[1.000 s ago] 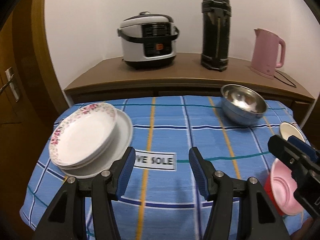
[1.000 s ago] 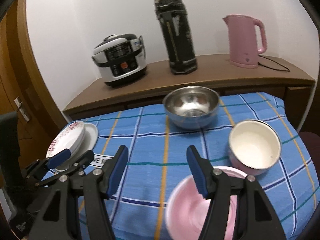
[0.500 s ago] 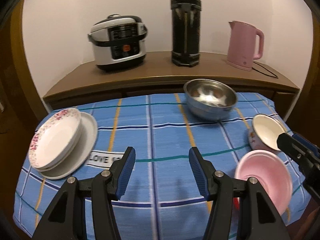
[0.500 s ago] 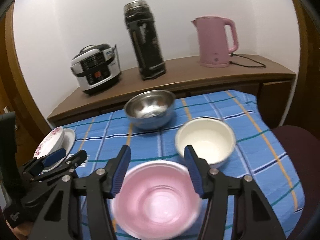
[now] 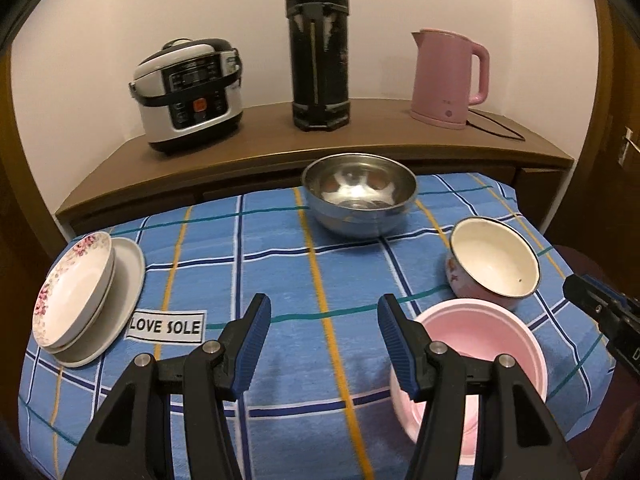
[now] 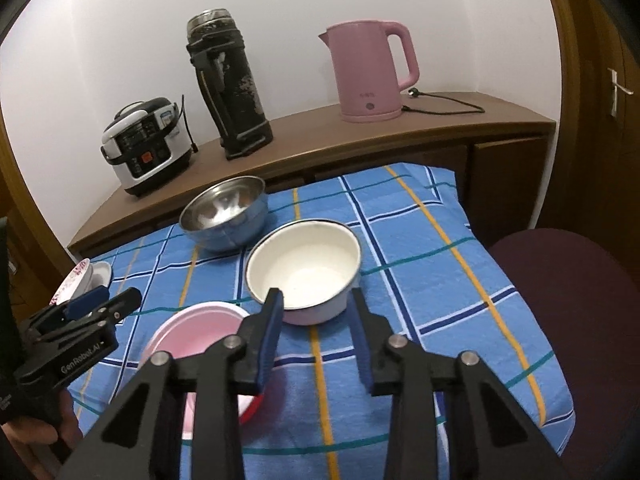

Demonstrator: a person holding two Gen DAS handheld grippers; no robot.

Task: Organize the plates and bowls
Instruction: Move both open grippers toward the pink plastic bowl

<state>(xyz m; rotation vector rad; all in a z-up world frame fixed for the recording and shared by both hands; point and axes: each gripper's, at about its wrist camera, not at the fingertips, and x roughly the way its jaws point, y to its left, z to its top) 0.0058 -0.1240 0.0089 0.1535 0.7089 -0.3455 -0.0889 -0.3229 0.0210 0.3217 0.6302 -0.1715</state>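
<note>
Two grippers, left (image 5: 322,342) and right (image 6: 316,330), hover wide apart and empty over the tabletop (image 5: 280,256); only the left view shows the plates (image 5: 80,292) fully, while the right frames the white bowl (image 6: 304,268) beside the pink bowl (image 6: 196,332).

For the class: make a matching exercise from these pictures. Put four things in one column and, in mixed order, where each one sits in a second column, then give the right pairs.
Things
1. steel bowl
2. pink bowl
3. floral plate
4. pink kettle

Places
A. stacked on a plain plate at the cloth's left edge
B. on the wooden shelf, right end
C. far side of the cloth, near the shelf
D. near edge of the cloth, in front of the white bowl

Pairs: 1-C, 2-D, 3-A, 4-B
</note>
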